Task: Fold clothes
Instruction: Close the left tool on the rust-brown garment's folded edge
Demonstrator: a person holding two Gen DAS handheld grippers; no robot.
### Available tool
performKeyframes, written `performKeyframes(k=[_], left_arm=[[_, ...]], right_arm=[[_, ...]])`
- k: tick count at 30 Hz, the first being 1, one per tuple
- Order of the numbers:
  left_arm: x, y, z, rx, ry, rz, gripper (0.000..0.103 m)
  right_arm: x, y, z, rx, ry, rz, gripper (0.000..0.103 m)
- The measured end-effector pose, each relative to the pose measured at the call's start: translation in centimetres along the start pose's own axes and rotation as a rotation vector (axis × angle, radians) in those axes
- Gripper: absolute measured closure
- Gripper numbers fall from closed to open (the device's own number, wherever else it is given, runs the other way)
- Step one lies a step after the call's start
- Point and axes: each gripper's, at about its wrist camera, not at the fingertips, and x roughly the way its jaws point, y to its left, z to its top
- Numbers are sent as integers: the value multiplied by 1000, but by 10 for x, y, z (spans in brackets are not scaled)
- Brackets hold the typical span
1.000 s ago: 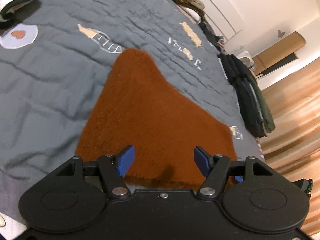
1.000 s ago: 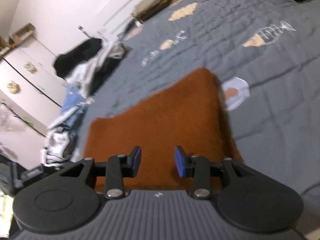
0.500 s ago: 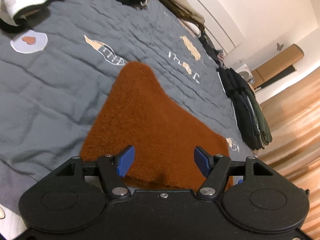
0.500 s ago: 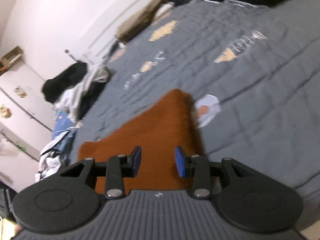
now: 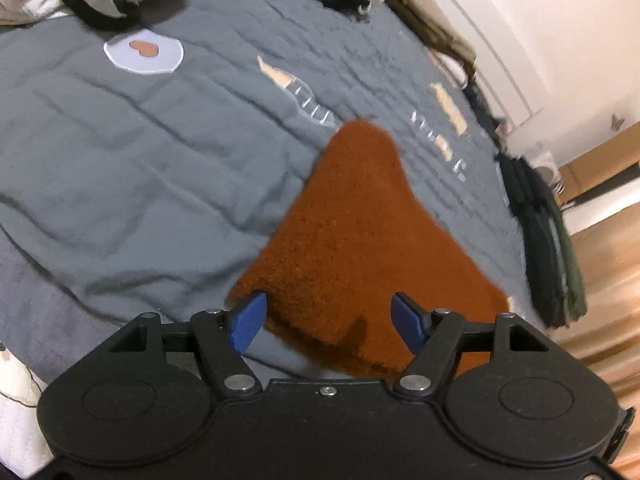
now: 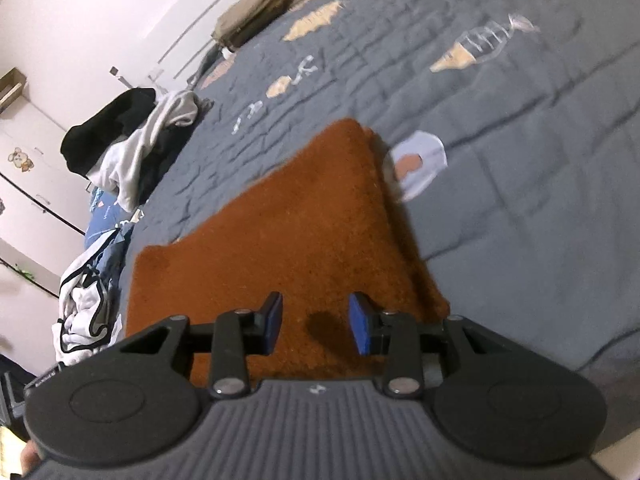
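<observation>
brown garment (image 5: 360, 248) near edge behind hand-held gripper (image 5: 326, 322)

Both wrist cams angled down, close; share rust cloth (image 5: 360, 248) (image 6: 288, 240).

Grey quilted bedspread (image 5: 132, 168) with appliqué motifs: a pale patch bearing an orange heart (image 5: 143, 53) and a bottle motif (image 6: 476, 50). At the bedspread's far edge, a tan folded bundle (image 6: 260, 10). Off its side, a wooden floor (image 5: 608, 264) and a white cupboard with a bear sticker (image 6: 19, 159).
</observation>
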Motion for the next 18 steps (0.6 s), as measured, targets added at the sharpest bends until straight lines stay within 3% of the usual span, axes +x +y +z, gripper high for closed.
performKeyframes(k=[6, 10, 11, 18], left_arm=[[-6, 3, -8, -24, -48, 59, 33], [-10, 6, -14, -50, -108, 129, 14], [-9, 6, -14, -42, -117, 133, 14], [3, 0, -19, -5, -120, 68, 18]], right_arm=[[-9, 17, 1, -40, -55, 85, 67], [-4, 28, 1, -67, -50, 115, 67], [-2, 31, 0, -73, -46, 118, 67], [10, 47, -5, -101, -13, 137, 67]])
